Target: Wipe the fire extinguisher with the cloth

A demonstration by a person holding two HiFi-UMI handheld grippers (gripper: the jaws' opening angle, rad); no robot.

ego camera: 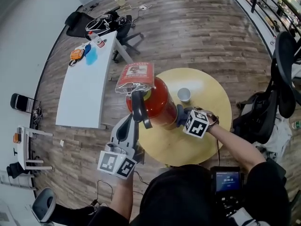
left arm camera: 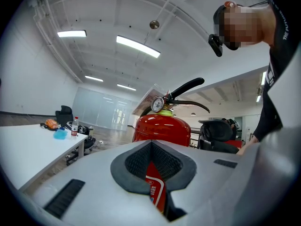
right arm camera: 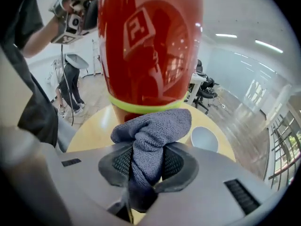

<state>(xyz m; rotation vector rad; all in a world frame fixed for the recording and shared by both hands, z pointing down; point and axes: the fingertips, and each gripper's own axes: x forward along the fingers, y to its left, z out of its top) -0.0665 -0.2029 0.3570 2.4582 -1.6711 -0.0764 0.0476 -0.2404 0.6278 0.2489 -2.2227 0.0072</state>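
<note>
Right fingers clamped on the cloth (right arm camera: 153, 126) at the fire extinguisher (ego camera: 157, 102); left fingers closed on nothing.

In its own view my right gripper (right arm camera: 148, 147) pinches the bunched grey cloth between its pads, and the top of the cloth meets the yellow-green band low on the red body. The head view shows only a scrap of that cloth, but it places the extinguisher upright on the round yellow table (ego camera: 207, 140), beside a white cup (ego camera: 184, 94). My left gripper (left arm camera: 151, 147) has its tips together. The extinguisher's label shows through the hollow between the pads, with the gauge (left arm camera: 157, 104) and black lever (left arm camera: 188, 86) above.
</note>
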